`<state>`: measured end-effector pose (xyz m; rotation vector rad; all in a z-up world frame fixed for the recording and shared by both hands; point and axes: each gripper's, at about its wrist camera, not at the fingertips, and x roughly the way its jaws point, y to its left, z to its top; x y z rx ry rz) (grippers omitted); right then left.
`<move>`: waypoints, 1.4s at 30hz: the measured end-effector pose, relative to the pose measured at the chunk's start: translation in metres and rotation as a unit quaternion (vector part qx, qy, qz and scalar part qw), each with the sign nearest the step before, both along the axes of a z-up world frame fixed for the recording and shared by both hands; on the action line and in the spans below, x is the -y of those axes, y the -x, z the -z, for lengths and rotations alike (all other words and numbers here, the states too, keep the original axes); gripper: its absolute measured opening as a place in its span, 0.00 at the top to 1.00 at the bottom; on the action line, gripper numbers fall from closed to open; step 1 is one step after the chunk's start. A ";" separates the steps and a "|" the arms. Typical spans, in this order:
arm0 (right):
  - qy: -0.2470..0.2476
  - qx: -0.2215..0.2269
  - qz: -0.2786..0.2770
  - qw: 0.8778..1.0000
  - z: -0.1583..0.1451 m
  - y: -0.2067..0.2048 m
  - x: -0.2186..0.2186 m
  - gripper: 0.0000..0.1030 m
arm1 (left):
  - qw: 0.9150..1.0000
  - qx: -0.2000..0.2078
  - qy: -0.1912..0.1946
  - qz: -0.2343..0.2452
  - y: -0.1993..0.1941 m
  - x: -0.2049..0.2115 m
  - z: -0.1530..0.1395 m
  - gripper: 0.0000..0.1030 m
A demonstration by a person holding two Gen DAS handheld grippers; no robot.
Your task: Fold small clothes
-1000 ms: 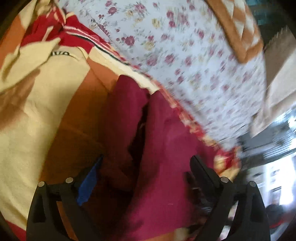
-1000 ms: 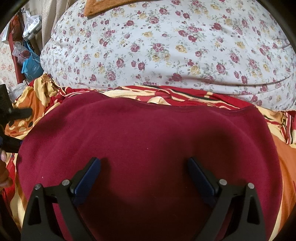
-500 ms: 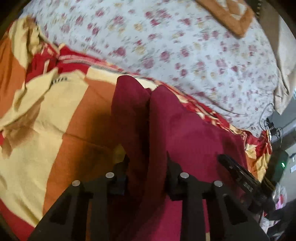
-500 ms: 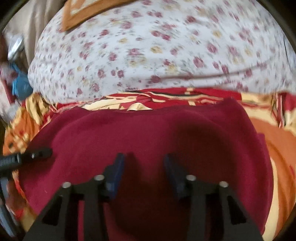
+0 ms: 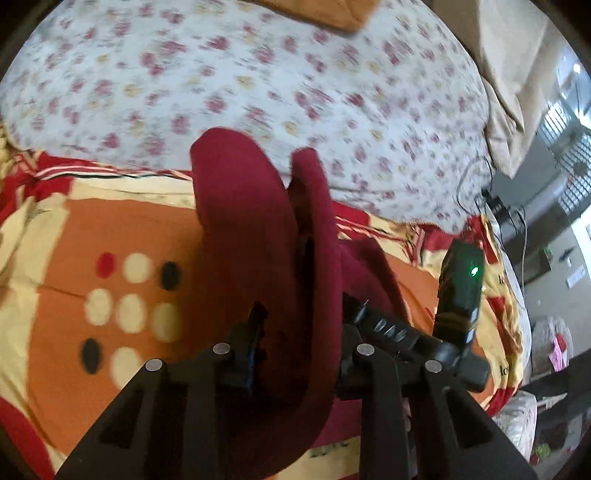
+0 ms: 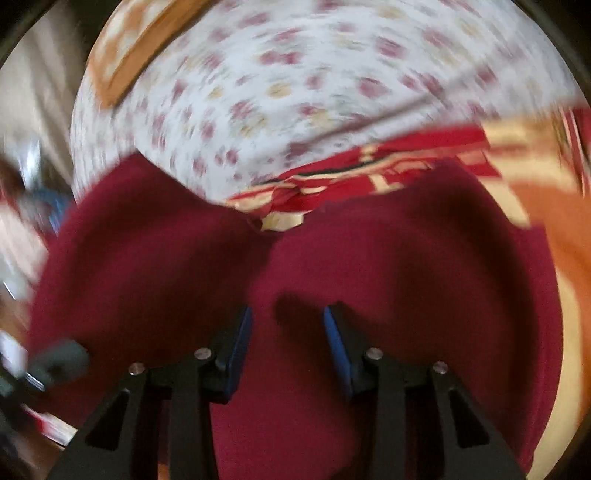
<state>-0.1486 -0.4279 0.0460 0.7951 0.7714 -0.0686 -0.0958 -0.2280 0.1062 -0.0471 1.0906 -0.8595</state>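
A dark maroon garment (image 5: 240,229) lies on a patterned orange, yellow and red bedsheet (image 5: 110,229). My left gripper (image 5: 303,317) is shut on a bunched edge of it, and the cloth rises in two upright folds above the fingers. In the right wrist view the maroon garment (image 6: 406,266) fills the lower half, and my right gripper (image 6: 288,332) is shut on a ridge of it between the blue pads (image 6: 242,343). The right gripper's black body (image 5: 458,295), with a green light, shows to the right in the left wrist view. The left gripper (image 6: 55,362) is a blur at the lower left.
A big floral white quilt (image 5: 258,74) lies behind the garment, with an orange-edged cushion (image 5: 332,14) on top. Cables and a charger (image 5: 498,206) hang off the bed's right side. Beige fabric (image 5: 517,55) and room clutter lie beyond.
Both grippers went from wide open to shut on the maroon garment. The left one then lifted its edge, baring a dotted patch of the sheet. The right view rolled and blurred.
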 end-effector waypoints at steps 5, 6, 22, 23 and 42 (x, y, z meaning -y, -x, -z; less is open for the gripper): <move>-0.152 0.071 0.068 0.984 0.014 0.036 0.041 0.44 | 0.999 -0.028 -0.009 0.036 0.019 0.047 0.028 0.82; -0.179 0.085 0.079 0.977 0.019 0.041 0.046 0.44 | 0.999 -0.031 -0.018 0.039 0.021 0.052 0.033 0.80; -0.201 0.120 0.052 0.971 0.016 0.054 0.042 0.22 | 0.999 -0.002 0.013 0.032 0.035 -0.036 0.014 0.54; -0.177 0.103 0.042 0.978 0.014 0.050 0.035 0.22 | 0.999 -0.017 0.012 0.030 0.034 -0.037 0.023 0.54; 0.176 -0.041 0.013 0.984 -0.017 0.034 0.030 0.84 | 0.993 -0.004 -0.019 0.119 0.086 0.020 0.040 0.54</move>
